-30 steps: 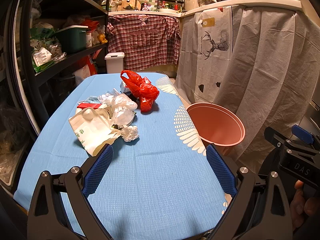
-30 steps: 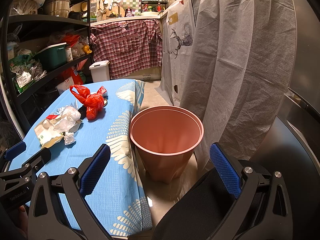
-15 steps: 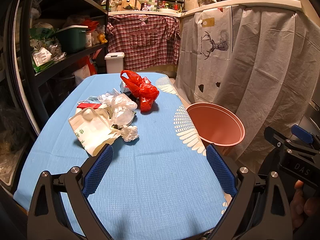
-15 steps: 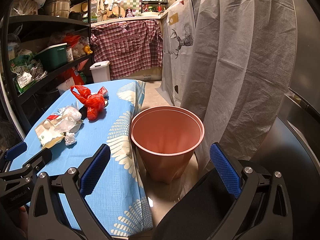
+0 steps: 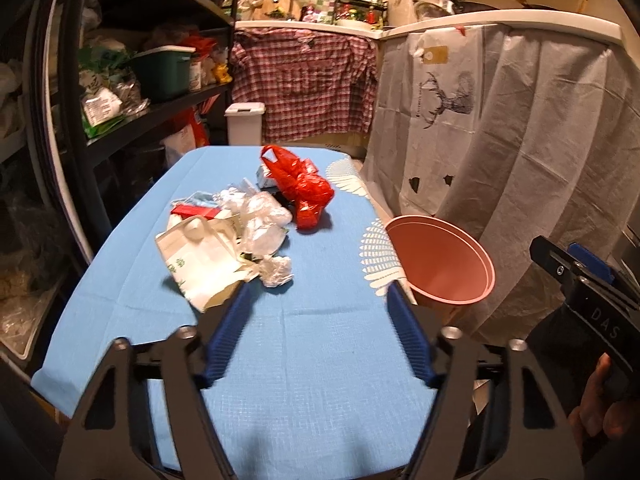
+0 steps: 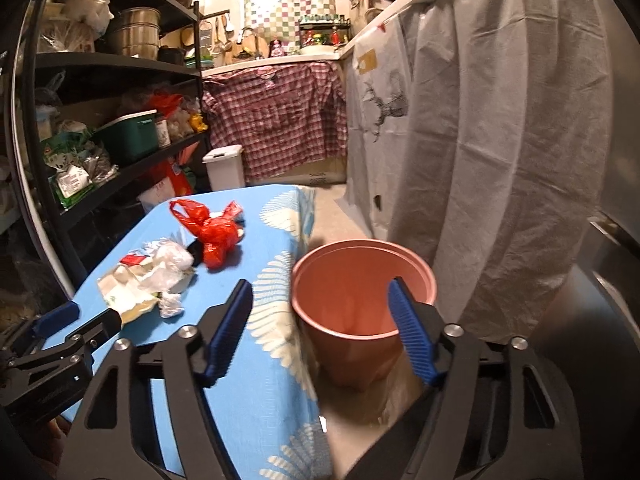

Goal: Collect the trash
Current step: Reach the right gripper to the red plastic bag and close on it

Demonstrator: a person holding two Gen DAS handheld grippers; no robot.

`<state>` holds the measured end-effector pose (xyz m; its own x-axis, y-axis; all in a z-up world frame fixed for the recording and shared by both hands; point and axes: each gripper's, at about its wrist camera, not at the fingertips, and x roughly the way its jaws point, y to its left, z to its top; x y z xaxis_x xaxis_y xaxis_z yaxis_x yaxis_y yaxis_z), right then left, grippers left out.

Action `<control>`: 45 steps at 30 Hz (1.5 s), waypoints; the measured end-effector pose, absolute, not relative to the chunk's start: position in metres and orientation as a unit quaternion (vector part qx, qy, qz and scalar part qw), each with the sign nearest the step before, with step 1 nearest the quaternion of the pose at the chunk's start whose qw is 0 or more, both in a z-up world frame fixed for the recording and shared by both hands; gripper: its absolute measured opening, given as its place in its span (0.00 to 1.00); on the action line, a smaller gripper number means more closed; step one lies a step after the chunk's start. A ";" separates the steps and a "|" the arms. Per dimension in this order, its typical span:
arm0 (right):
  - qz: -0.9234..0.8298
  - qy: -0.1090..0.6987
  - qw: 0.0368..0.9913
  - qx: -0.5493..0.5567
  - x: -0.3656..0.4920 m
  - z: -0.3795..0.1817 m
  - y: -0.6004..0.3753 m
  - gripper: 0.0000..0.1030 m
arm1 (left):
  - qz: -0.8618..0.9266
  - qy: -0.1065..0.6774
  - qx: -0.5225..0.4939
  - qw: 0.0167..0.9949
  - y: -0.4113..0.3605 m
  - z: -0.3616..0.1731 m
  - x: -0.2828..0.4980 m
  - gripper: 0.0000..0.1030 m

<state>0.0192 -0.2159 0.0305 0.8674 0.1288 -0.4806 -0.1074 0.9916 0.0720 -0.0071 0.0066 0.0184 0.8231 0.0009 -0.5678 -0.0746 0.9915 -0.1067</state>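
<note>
Left gripper (image 5: 318, 300), nearest the camera, hangs over the bare blue tablecloth (image 5: 304, 392); its 2 blue-padded jaws have just been closing and stand partly spread with nothing between them. Right gripper (image 6: 320, 300) has likewise just been closing, partly spread and empty, at the table's edge in front of the pink bin (image 6: 362, 284). Beyond the left gripper lies the trash: a crumpled white wad (image 5: 277, 270), a white paper bag (image 5: 198, 262), clear plastic wrap (image 5: 262, 220), a small red packet (image 5: 194, 211), and farthest a knotted red plastic bag (image 5: 306, 190). What lies under the red bag is probably more wrapping. Pink bin (image 5: 440, 264) stands on the floor just beside the table, before a grey curtain (image 5: 520, 160).
</note>
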 end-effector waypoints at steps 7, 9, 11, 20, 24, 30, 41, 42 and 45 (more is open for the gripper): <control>0.107 0.271 0.956 0.028 0.040 0.035 -0.195 0.41 | 0.036 0.291 -0.065 0.954 0.023 0.032 -0.001 0.37; 0.117 0.266 0.957 0.028 0.045 0.039 -0.188 0.41 | 0.039 0.289 -0.062 0.955 0.028 0.037 0.003 0.33; 0.134 0.262 0.955 0.027 0.054 0.043 -0.179 0.41 | 0.042 0.284 -0.058 0.956 0.033 0.043 0.009 0.33; 0.190 0.259 0.946 0.030 0.113 0.058 -0.144 0.27 | 0.027 0.288 -0.037 0.957 0.054 0.055 0.048 0.26; 0.216 0.264 0.940 0.033 0.144 0.060 -0.131 0.17 | 0.028 0.289 -0.033 0.956 0.078 0.062 0.073 0.20; 0.243 0.281 0.928 0.036 0.196 0.044 -0.105 0.19 | 0.028 0.306 -0.010 0.951 0.127 0.056 0.114 0.19; 0.246 0.347 0.904 0.042 0.256 -0.026 -0.071 0.32 | 0.038 0.371 -0.087 0.924 0.211 -0.002 0.150 0.19; 0.246 0.354 0.901 0.043 0.261 -0.031 -0.068 0.34 | 0.037 0.378 -0.097 0.920 0.213 -0.007 0.151 0.19; 0.251 0.370 0.893 0.043 0.269 -0.042 -0.060 0.44 | 0.042 0.395 -0.113 0.911 0.220 -0.021 0.157 0.19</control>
<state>0.2686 -0.0599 -0.0421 0.5997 0.4808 -0.6397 -0.4165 0.8701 0.2635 0.1566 0.2202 -0.0206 0.6847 -0.0127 -0.7287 -0.1661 0.9708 -0.1730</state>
